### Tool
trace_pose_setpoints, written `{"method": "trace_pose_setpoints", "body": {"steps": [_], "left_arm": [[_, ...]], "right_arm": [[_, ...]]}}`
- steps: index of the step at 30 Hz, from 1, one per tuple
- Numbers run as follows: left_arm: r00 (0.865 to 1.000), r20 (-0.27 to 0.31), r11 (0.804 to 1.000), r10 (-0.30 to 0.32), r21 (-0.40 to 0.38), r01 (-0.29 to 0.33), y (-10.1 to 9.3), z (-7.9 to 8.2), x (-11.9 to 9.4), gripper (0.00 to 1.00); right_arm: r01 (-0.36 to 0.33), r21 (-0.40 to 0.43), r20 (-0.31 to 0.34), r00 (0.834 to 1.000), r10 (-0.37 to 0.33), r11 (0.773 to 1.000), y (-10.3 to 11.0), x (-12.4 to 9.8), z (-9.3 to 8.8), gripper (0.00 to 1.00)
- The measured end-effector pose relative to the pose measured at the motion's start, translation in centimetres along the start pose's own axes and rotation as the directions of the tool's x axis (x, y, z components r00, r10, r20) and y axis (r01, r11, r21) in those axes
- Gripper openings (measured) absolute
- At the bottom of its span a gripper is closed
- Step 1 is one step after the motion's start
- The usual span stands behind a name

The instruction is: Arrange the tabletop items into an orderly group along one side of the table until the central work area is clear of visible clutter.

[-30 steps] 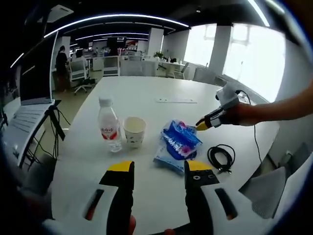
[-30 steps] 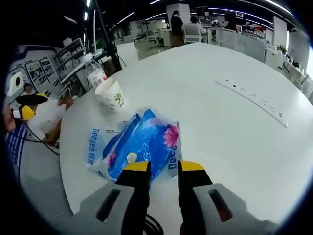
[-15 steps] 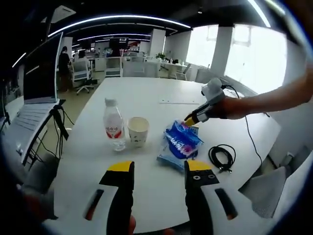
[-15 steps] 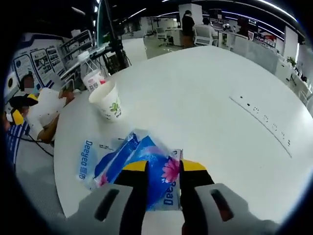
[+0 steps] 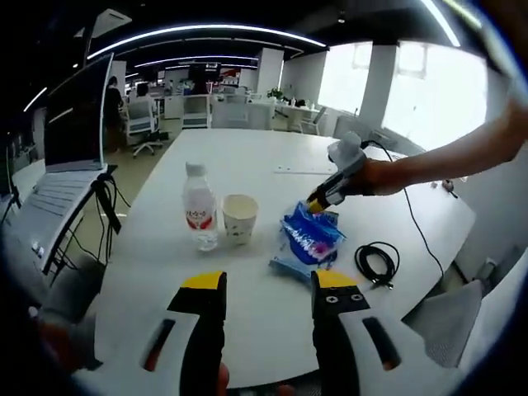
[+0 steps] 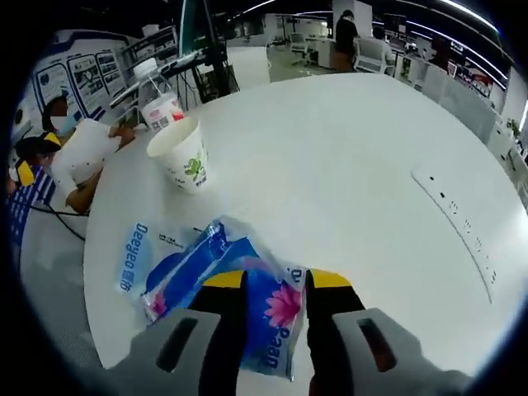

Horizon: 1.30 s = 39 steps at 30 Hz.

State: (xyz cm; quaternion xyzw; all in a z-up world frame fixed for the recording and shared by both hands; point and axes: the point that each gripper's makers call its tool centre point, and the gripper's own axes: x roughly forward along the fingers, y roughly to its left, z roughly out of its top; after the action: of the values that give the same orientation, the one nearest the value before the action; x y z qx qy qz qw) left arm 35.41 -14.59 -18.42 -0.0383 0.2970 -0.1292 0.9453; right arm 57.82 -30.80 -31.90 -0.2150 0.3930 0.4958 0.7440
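On the white table (image 5: 247, 157) stand a clear water bottle (image 5: 200, 207) with a red label and a white paper cup (image 5: 240, 218), side by side. To their right lies a blue tissue pack (image 5: 307, 239). My right gripper (image 5: 318, 200) reaches in from the right, held by a person's hand, and grips the pack's far end, which is lifted. In the right gripper view the blue tissue pack (image 6: 206, 268) sits pinched between the jaws of the right gripper (image 6: 276, 285). The cup (image 6: 181, 154) and bottle (image 6: 161, 107) stand beyond it. My left gripper (image 5: 268, 285) hangs open over the near table edge.
A coiled black cable (image 5: 376, 262) lies right of the pack. A flat power strip (image 6: 462, 223) is set into the table farther out. A laptop on a stand (image 5: 70, 157) is off the table's left side. Office chairs and desks fill the background.
The right gripper moved in over the tissue pack's end and shut on it; that end now bunches up and rises. The left gripper stayed open, its view drifting slightly.
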Motion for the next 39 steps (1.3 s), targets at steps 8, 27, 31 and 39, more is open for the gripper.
{"method": "trace_pose_setpoints", "body": {"steps": [8, 27, 31, 39], "left_arm": [[1.000, 0.002, 1.000, 0.000, 0.000, 0.000, -0.1, 0.6, 0.3, 0.40], [1.000, 0.009, 0.999, -0.029, 0.028, 0.028, -1.1, 1.6, 0.8, 0.40], [0.999, 0.014, 0.999, -0.032, 0.026, 0.032, -1.2, 1.6, 0.9, 0.40], [0.999, 0.017, 0.999, -0.041, 0.032, 0.041, -1.3, 1.7, 1.0, 0.40]], "right_arm": [[0.003, -0.044, -0.030, 1.000, -0.005, 0.999, -0.4, -0.2, 0.0, 0.07], [0.055, 0.012, 0.030, 0.998, -0.056, 0.998, -1.8, -5.4, -1.6, 0.00], [0.080, 0.041, 0.028, 0.996, -0.082, 0.996, -1.6, -6.7, -2.7, 0.00], [0.092, 0.132, 0.025, 0.995, -0.096, 0.987, -1.4, -7.7, -5.6, 0.00]]}}
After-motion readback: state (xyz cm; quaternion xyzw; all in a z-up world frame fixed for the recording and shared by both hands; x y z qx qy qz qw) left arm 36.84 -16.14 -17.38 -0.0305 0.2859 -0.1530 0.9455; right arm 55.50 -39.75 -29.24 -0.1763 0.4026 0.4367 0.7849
